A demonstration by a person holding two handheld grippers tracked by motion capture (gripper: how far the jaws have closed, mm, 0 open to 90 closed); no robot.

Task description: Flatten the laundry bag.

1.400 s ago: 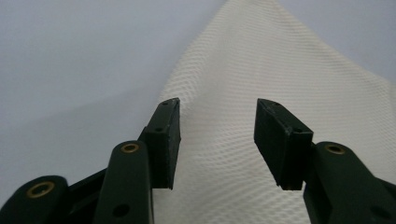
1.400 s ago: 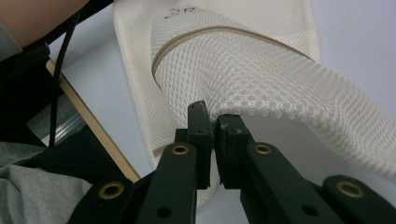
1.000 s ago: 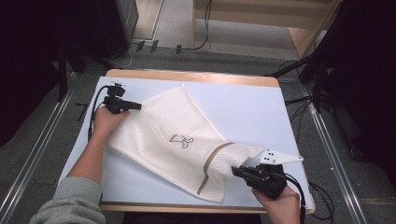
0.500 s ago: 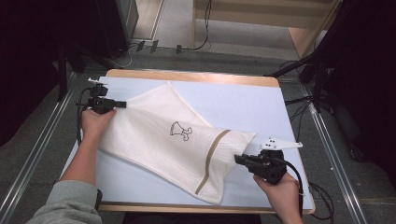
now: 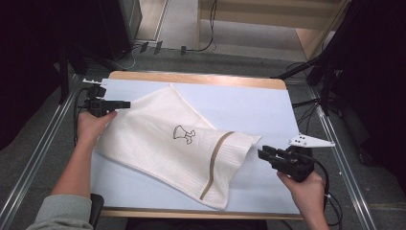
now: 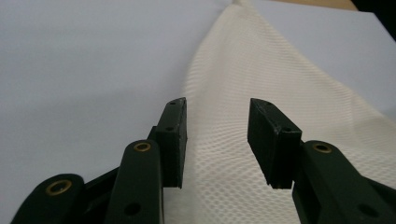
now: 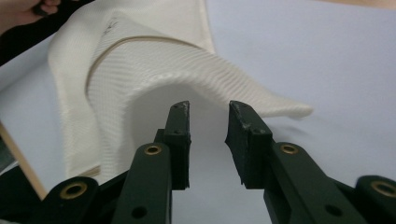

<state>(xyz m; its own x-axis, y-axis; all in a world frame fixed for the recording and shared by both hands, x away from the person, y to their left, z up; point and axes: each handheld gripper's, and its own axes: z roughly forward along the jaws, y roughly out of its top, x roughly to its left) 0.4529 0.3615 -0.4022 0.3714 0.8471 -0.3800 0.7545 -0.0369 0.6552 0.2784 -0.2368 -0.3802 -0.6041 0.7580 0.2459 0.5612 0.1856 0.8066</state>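
Observation:
A cream waffle-weave towel (image 5: 153,143) with a tan stripe (image 5: 215,163) and a small dark embroidered figure (image 5: 183,134) lies slantwise on the white table top (image 5: 268,105). My left gripper (image 5: 123,104) is at its far left corner. Its jaws have just been opening and stand apart above the towel (image 6: 261,88), pads (image 6: 173,140) not pressing it. My right gripper (image 5: 265,154) is just off the towel's right corner. Its jaws have also just been opening, with nothing between them (image 7: 208,108). The towel's edge (image 7: 187,70) arches up just beyond the tips.
The table's wooden rim (image 5: 196,77) runs along the back and front. Metal rails (image 5: 43,158) flank both sides. Black equipment (image 5: 119,24) stands at the back left, with cables (image 5: 158,48) on the floor behind the table.
Both grippers held the towel's corners earlier and have let go. The left hand drew the towel leftward, the right hand pulled back to the right, and the cloth now lies slack.

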